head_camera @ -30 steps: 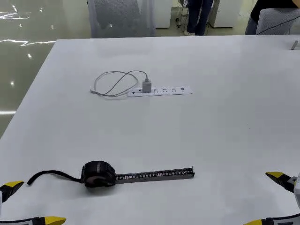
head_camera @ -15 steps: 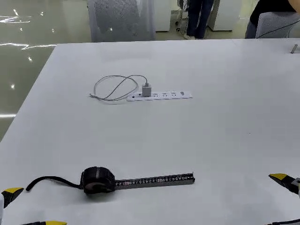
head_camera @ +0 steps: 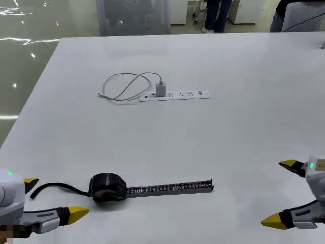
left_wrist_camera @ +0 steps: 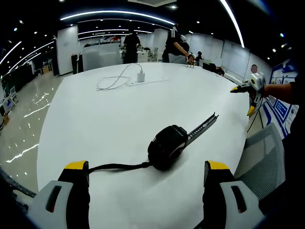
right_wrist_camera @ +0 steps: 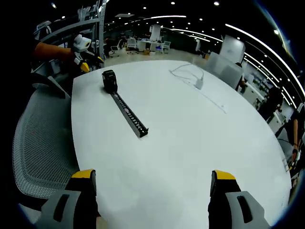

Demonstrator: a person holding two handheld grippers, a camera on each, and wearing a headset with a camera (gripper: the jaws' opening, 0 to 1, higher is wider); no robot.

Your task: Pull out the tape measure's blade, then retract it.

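Observation:
A black tape measure point(head_camera: 107, 186) lies near the white table's front edge, its blade point(head_camera: 170, 188) pulled out to the right and its black wrist strap point(head_camera: 53, 189) trailing left. My left gripper point(head_camera: 53, 199) is open just left of the strap; in the left gripper view the tape measure point(left_wrist_camera: 167, 145) lies a little beyond its open jaws. Far to the right, my right gripper point(head_camera: 285, 193) is open and apart from the blade tip point(head_camera: 209, 185). In the right gripper view the blade point(right_wrist_camera: 129, 116) and case point(right_wrist_camera: 109, 80) lie well ahead.
A white power strip point(head_camera: 174, 95) with a plugged-in charger point(head_camera: 160, 90) and a coiled white cable point(head_camera: 125, 86) lies mid-table. Grey mesh chairs point(right_wrist_camera: 40, 143) stand at the near table edge. People stand beyond the far edge.
Both grippers have come further up into the head view, toward the tape measure's level. The tape measure and its blade lie as before; the camera shifted.

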